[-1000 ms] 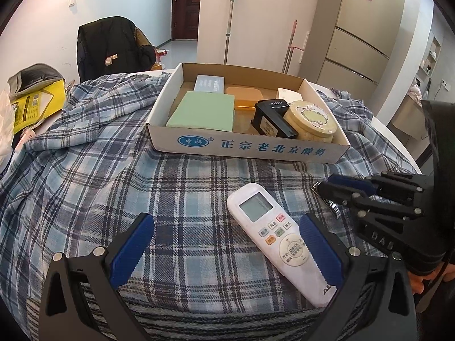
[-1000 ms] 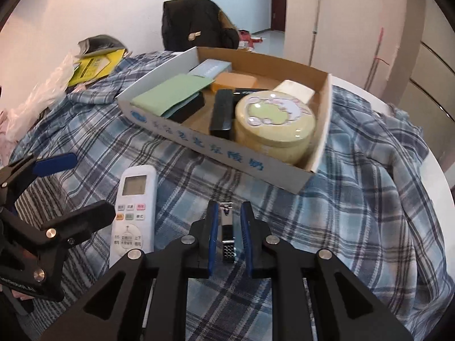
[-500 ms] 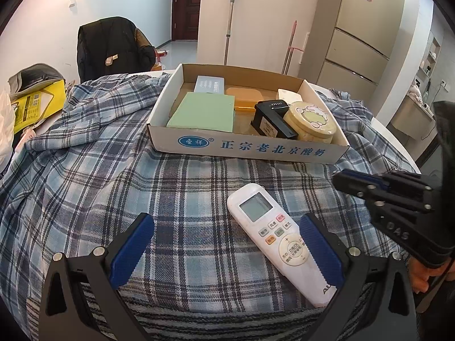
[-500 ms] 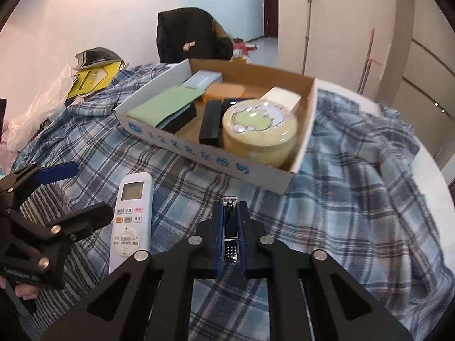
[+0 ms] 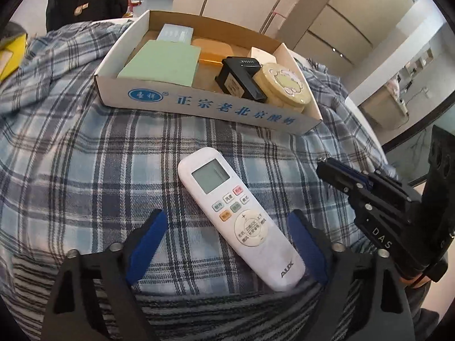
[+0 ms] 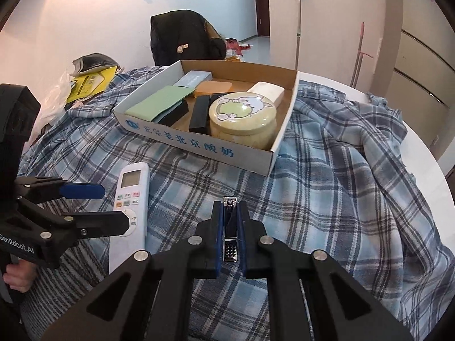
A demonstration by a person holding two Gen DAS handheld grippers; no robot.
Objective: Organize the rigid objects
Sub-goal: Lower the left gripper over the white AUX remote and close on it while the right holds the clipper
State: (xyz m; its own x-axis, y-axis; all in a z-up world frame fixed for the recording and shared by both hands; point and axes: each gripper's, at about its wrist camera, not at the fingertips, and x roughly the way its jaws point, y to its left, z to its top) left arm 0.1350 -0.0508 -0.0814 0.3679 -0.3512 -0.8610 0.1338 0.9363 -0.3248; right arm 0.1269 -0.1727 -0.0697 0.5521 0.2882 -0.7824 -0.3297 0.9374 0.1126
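Right tool (image 6: pixel 230 227) clenched on nail clipper (image 6: pixel 229 234); cardboard box (image 6: pixel 199 145) lies ahead, slightly left. Left tool (image 5: pixel 224 244) released, straddling remote (image 5: pixel 239 216), which runs diagonally.

White walls (image 6: pixel 93 14), dark door (image 6: pixel 263 2), beige cabinets (image 5: pixel 341 14); plaid cloth (image 6: pixel 327 176) over round white table (image 6: pixel 426 164).

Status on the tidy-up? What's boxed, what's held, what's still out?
Boxed: round tin, green pad, black charger and other small items sit in the cardboard box. In hand: right claw is shut on the nail clipper. Left: the white remote lies on the plaid cloth between the open left claw fingers.
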